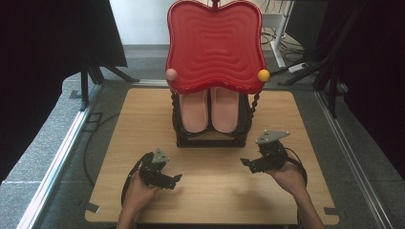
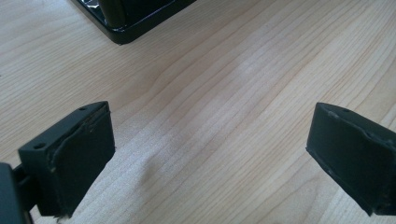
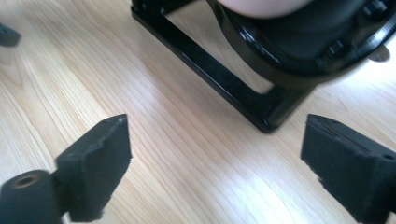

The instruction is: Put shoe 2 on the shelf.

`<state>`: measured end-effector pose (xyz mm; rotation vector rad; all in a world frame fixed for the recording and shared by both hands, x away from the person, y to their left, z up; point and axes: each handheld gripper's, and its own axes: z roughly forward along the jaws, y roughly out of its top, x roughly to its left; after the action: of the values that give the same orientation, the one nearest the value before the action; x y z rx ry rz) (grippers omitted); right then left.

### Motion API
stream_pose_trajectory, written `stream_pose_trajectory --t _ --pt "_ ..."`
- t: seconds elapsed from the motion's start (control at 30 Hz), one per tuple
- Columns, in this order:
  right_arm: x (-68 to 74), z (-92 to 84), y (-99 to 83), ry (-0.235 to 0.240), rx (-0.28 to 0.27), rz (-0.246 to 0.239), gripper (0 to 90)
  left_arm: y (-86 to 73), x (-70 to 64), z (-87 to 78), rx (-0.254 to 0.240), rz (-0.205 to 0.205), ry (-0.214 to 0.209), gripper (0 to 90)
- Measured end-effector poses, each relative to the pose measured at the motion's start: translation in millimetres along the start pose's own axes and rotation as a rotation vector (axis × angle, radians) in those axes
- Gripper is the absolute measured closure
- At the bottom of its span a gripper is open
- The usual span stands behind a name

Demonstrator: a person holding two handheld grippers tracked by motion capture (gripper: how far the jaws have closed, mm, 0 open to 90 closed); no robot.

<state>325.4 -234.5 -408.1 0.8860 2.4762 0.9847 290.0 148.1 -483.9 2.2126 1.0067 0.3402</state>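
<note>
A black rack (image 1: 211, 138) stands at the middle of the wooden table (image 1: 143, 109), with a red wavy top (image 1: 215, 45) that carries a pink knob (image 1: 171, 74) and a yellow knob (image 1: 263, 75). Two pink slippers (image 1: 210, 109) stand side by side under the top. My left gripper (image 1: 175, 180) rests low on the table, front left of the rack, open with nothing between its jaws (image 2: 210, 158). My right gripper (image 1: 247, 164) is front right of the rack, open and empty (image 3: 219, 163). The rack's black base corner (image 3: 266, 119) lies just beyond its jaws.
The rack's base corner (image 2: 123, 32) lies far ahead in the left gripper view. A metal frame rail (image 1: 62, 152) runs along the table's left, and another (image 1: 353, 157) along its right. Cables (image 1: 291, 45) and stand legs lie on the floor behind the table.
</note>
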Motion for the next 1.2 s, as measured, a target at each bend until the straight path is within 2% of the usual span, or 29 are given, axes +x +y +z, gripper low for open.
stream_pose_trajectory --t 0.27,0.43,0.67,0.83,0.97,1.2 --pt "-15.0 -13.8 -26.3 -0.055 0.008 0.053 0.6 -3.6 4.1 -3.0 -0.006 -0.012 0.006 0.8" --pt "-24.7 -14.9 -45.3 -0.084 0.013 0.095 0.0 -7.3 6.6 -2.7 0.0 -0.014 0.018 0.6" --pt "-35.9 -2.5 -74.7 -0.114 0.017 0.169 0.0 -13.0 10.2 1.4 0.004 -0.024 0.02 0.4" --pt "-41.8 9.5 -91.6 -0.127 0.037 0.191 0.0 -17.0 12.8 6.2 0.012 -0.025 0.02 0.0" --pt "-44.1 18.4 -103.8 -0.117 0.037 0.224 0.0 -19.7 14.8 11.0 0.026 -0.031 0.014 0.0" --pt "-40.5 30.6 -114.3 -0.103 0.073 0.228 0.0 -21.8 15.7 15.0 0.05 -0.044 0.01 0.0"
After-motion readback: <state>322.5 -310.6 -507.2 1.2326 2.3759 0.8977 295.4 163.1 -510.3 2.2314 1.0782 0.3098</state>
